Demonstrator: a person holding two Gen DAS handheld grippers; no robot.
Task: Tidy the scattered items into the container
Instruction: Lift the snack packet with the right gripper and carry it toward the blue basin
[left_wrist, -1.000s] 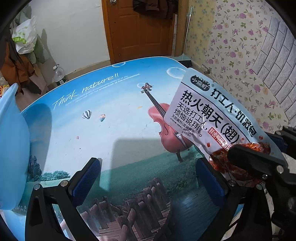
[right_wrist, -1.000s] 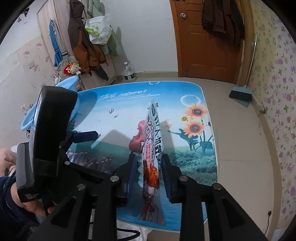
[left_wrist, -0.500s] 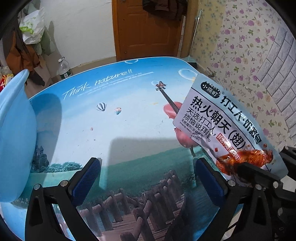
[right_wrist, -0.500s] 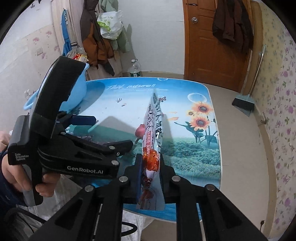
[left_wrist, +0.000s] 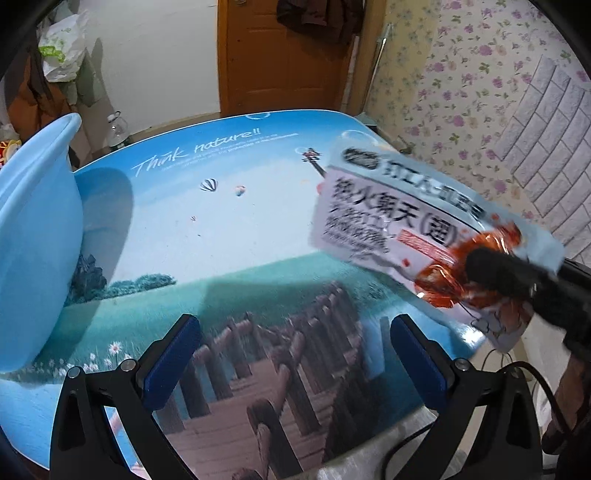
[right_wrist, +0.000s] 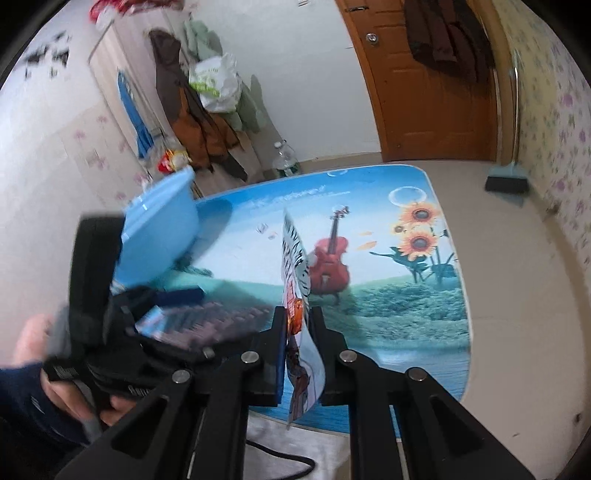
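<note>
A white and pale-blue snack packet (left_wrist: 399, 206) with red food printed on it hangs above the right side of the picture-printed table (left_wrist: 221, 229). My right gripper (right_wrist: 299, 314) is shut on the packet's lower end (right_wrist: 293, 254), and the packet stands edge-on between the pads. In the left wrist view one black finger (left_wrist: 517, 277) of that gripper presses on the packet. My left gripper (left_wrist: 293, 328) is open and empty over the table's near part. The light-blue basin (left_wrist: 37, 240) stands at the table's left; the right wrist view shows the basin (right_wrist: 159, 229) beyond the left gripper.
A hand (right_wrist: 33, 350) holds the left gripper's handle at the near left. The table's near edge (right_wrist: 369, 424) lies just under my right gripper, with a black cable (right_wrist: 280, 458) below it. On the floor are a water bottle (right_wrist: 284, 158) and a broom (right_wrist: 506, 181) by the door.
My right gripper's jaws closed from apart around the packet to pressing on it, and the packet tilted. My left gripper drew away from the packet, and the basin now shows larger.
</note>
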